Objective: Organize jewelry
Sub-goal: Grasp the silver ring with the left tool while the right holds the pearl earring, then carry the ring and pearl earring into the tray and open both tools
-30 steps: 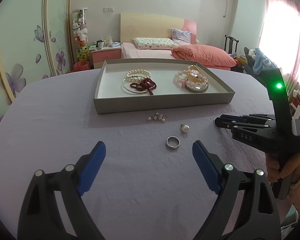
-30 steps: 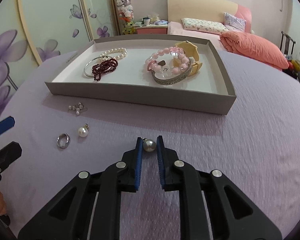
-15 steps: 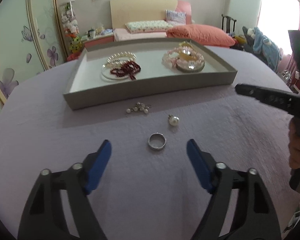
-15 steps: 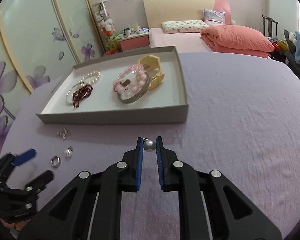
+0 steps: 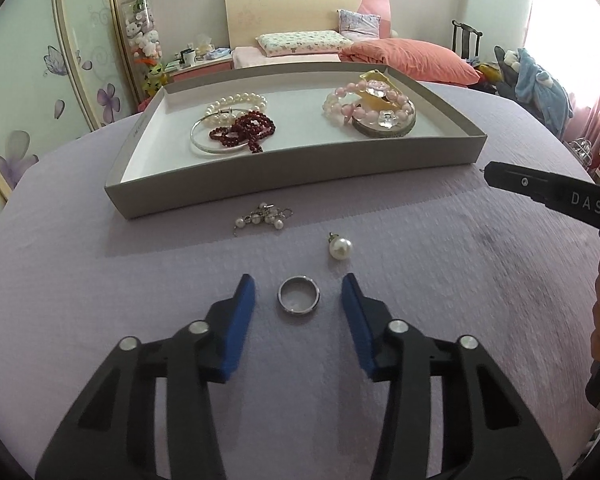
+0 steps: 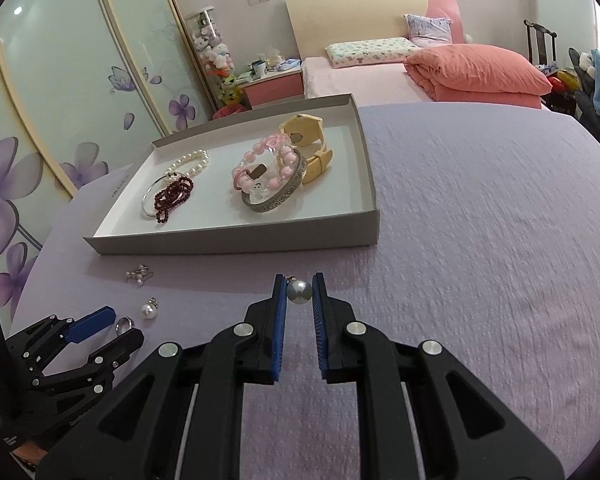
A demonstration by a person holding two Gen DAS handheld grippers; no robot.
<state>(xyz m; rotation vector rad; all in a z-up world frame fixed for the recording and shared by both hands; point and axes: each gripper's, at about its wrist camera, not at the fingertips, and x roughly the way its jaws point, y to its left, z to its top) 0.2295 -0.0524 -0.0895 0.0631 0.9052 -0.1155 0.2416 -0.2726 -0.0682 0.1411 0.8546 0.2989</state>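
Note:
A silver ring (image 5: 298, 294) lies on the purple tablecloth between the blue pads of my open left gripper (image 5: 298, 295), which straddles it low over the cloth. A white pearl earring (image 5: 340, 246) lies just beyond it to the right, and a small pearl cluster (image 5: 263, 217) lies nearer the grey tray (image 5: 292, 176). My right gripper (image 6: 299, 291) is shut on a grey pearl earring (image 6: 299, 291), held above the cloth in front of the tray's (image 6: 236, 242) near wall. The ring (image 6: 124, 325) and the left gripper (image 6: 100, 330) also show in the right wrist view.
The tray holds a white pearl bracelet (image 5: 236, 103), a silver bangle (image 5: 220, 138) with dark red beads (image 5: 246, 131), a pink bead bracelet (image 5: 364, 100), an engraved bangle (image 5: 384, 128) and a yellow watch (image 6: 308, 140). A bed and wardrobe stand behind the table.
My left gripper has moved forward and down and narrowed its opening, so the ring now lies between its pads. My right gripper has swung right and back, still holding the grey pearl earring.

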